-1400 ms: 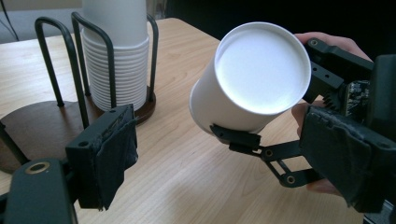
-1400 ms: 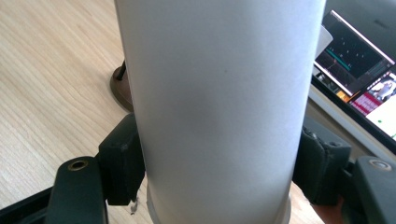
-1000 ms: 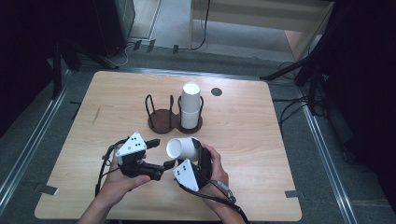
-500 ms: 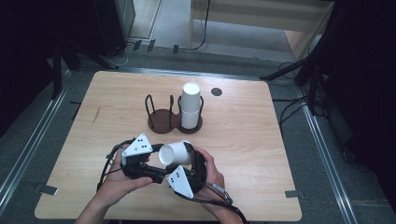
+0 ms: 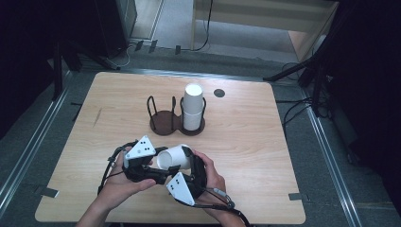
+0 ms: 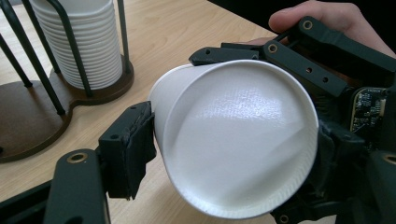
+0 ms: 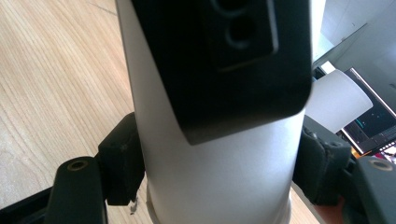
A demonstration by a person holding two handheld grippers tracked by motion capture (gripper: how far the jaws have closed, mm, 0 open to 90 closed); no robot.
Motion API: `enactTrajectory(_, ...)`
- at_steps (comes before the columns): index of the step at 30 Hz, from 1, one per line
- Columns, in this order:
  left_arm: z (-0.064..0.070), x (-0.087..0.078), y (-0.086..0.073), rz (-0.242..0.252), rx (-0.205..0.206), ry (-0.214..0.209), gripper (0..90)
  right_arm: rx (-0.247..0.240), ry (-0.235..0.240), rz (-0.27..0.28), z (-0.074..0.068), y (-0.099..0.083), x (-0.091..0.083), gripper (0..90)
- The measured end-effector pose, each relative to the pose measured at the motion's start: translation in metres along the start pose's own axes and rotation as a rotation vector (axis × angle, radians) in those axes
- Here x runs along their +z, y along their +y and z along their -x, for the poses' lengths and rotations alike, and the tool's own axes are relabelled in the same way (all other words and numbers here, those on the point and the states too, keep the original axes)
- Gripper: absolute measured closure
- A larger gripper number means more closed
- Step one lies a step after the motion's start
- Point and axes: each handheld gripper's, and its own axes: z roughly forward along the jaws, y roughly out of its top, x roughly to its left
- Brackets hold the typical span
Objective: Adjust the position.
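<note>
A single white paper cup (image 5: 173, 157) is held on its side above the near part of the desk (image 5: 246, 137), its open mouth turned toward the left gripper's camera. What appears to be in hand is a transfer of the cup between the two grippers. For that to be done well, the thin wall should be squeezed only lightly (it already looks slightly flattened at the rim), and one gripper should be eased off only once the other's hold is sure.

In the right gripper view the cup is pinched across its body by the right gripper (image 7: 210, 177), both pads touching its sides. In the left gripper view one pad of the left gripper (image 6: 224, 158) lies against the cup's outer wall; whether the far pad presses it cannot be told.

Farther back, a stack of cups (image 5: 192, 107) stands upright in the right ring of a dark two-ring holder (image 5: 176, 122); the left ring is empty.
</note>
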Motion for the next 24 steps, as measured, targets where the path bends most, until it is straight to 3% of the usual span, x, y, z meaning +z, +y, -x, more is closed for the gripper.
enactTrajectory(9,-0.0013,-0.0022,0.0004,0.01,-0.007,0.006,31.3,0.003,0.002,0.004,0.0018,-0.001,0.0,26.6)
enactTrajectory(19,-0.0041,-0.0037,-0.0001,0.027,-0.027,-0.018,34.1,0.008,-0.002,0.009,0.0025,-0.001,-0.0007,20.4)
enactTrajectory(24,-0.0064,-0.0044,-0.0014,0.035,-0.033,-0.008,34.6,0.011,-0.002,0.022,0.004,-0.0005,-0.002,16.1)
